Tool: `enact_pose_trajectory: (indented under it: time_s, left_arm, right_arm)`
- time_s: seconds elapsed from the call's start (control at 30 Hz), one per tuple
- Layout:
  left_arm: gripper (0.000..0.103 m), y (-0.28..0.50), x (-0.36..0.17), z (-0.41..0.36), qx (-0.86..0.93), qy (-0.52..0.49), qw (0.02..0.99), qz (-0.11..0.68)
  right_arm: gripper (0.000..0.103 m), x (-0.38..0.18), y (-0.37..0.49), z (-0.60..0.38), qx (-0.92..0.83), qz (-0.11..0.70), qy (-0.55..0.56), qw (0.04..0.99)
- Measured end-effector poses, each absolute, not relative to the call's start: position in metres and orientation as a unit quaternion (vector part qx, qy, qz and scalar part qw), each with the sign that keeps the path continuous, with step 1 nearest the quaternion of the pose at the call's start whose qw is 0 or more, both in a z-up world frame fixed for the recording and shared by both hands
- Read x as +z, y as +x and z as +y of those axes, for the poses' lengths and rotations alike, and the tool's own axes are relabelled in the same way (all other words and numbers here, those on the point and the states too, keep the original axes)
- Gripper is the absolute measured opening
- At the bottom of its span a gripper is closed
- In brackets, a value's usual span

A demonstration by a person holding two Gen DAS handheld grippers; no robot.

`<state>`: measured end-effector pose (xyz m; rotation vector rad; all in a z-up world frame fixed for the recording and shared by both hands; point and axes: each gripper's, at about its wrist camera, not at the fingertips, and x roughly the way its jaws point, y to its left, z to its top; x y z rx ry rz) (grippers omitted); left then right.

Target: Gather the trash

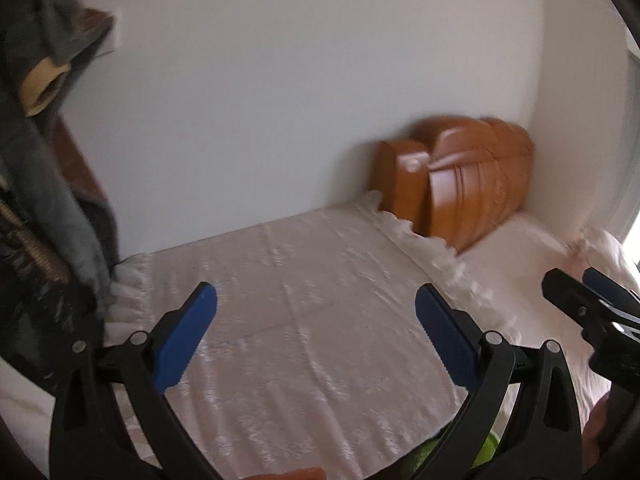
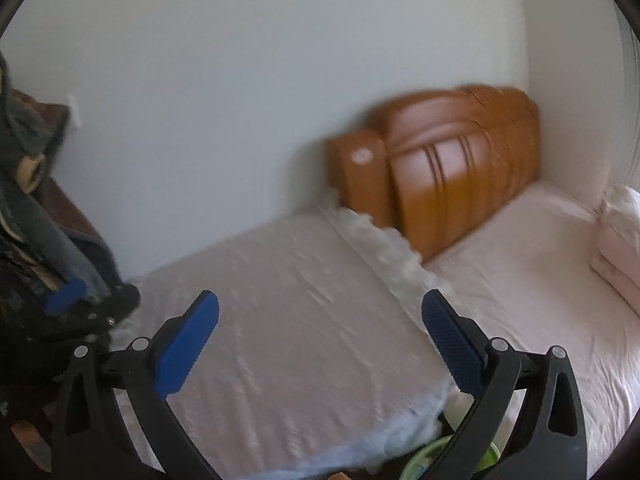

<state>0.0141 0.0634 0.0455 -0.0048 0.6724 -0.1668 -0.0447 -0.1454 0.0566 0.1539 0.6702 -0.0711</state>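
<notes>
Blue pads (image 1: 186, 336) of the left gripper (image 1: 316, 338) fill the bottom of its view, spread wide, nothing between them. Right gripper (image 2: 320, 344) the same in its own view: jaws released, gap empty.

Below the right gripper's right jaw, at the frame bottom, a green-rimmed thing (image 2: 424, 456) shows in part, with something pale inside. Could be a bin or bag for the trash; too cut off and blurred to tell. A green sliver (image 1: 488, 446) shows low under the left gripper's right jaw too, likely the same thing.

No loose trash can be made out on any surface ahead of either pair of jaws. Judgement: neither gripper carries anything, so either a piece has just gone into the green thing or a new piece is yet to be found. How much is left cannot be read from here.

Surroundings:
- Bedspread (image 2: 280, 300), pale and patterned, runs ahead between both pairs of jaws; frilled edge (image 2: 384, 248) beyond the right jaw.
- Sheet (image 2: 520, 280), pink, right of the right jaw; pillow (image 2: 620, 240) at the far right edge.
- Headboard (image 2: 440, 172), orange-brown wood, well ahead and right, against the white wall (image 2: 240, 100).
- Clothes (image 1: 36, 200), dark, hang left of the left jaw.

In the way: the clothes crowd the left gripper's left side. Both grippers are near each other; the right one shows at the edge of the left view (image 1: 592, 300).
</notes>
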Motion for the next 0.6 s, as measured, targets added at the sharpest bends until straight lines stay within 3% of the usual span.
enact_pose_trajectory:
  time_s: [0.6]
  left_arm:
    - [0.095, 0.039, 0.031, 0.077, -0.068, -0.025, 0.935, 0.348]
  right_arm:
    - [0.101, 0.057, -0.003, -0.106, -0.034, 0.337, 0.053, 0.939]
